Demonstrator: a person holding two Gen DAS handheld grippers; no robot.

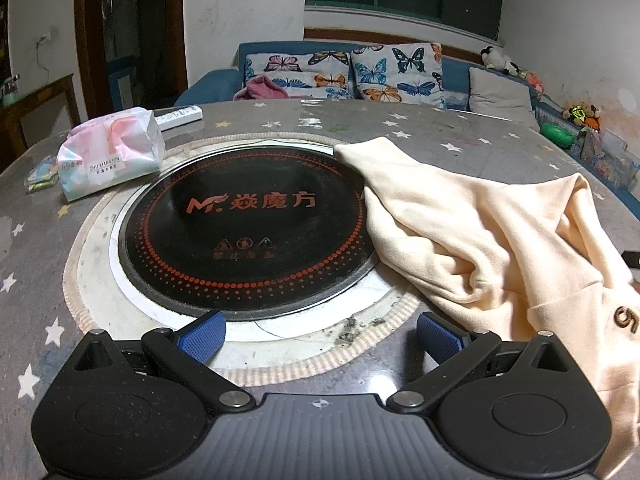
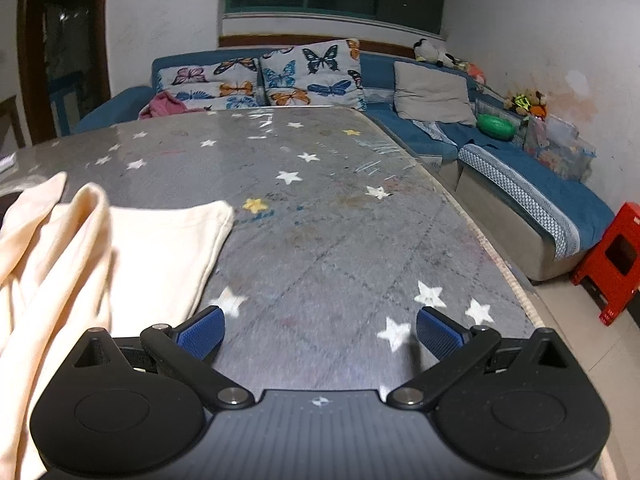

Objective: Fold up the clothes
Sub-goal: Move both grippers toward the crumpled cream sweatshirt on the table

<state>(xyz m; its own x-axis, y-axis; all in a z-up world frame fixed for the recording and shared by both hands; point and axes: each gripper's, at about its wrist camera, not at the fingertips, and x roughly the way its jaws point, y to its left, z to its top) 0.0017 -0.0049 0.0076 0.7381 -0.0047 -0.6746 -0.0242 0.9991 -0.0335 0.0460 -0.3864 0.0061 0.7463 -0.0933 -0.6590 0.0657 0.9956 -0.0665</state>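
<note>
Grey, star-printed covering spreads over the table (image 1: 280, 124) we work at, and at its far left we see a soft pack of tissues (image 1: 110, 156) in pink and pale green, with a white remote control (image 1: 180, 114) just beyond it. Right of the pack, a round black induction hob (image 1: 248, 224) with orange dots and lettering sits sunk into the table's middle. Our left gripper (image 1: 320, 338) hovers at the near edge of that hob, its blue-padded jaws spread wide with nothing between them. Right of the hob lies the cream sweatshirt (image 1: 500, 248), crumpled, one edge draped over the hob's right rim and the rest running to the near right, where dark embroidery shows on it. In the right wrist view the same cream sweatshirt (image 2: 80, 248) fills the near left, touching the left finger of our right gripper (image 2: 320, 334); those jaws also stand wide apart, holding nothing, over bare table (image 2: 340, 220). Beyond the table stands a blue sofa (image 2: 520, 192) with butterfly cushions (image 2: 312, 76), and at the far right a red plastic stool (image 2: 612, 260) on the floor.
</note>
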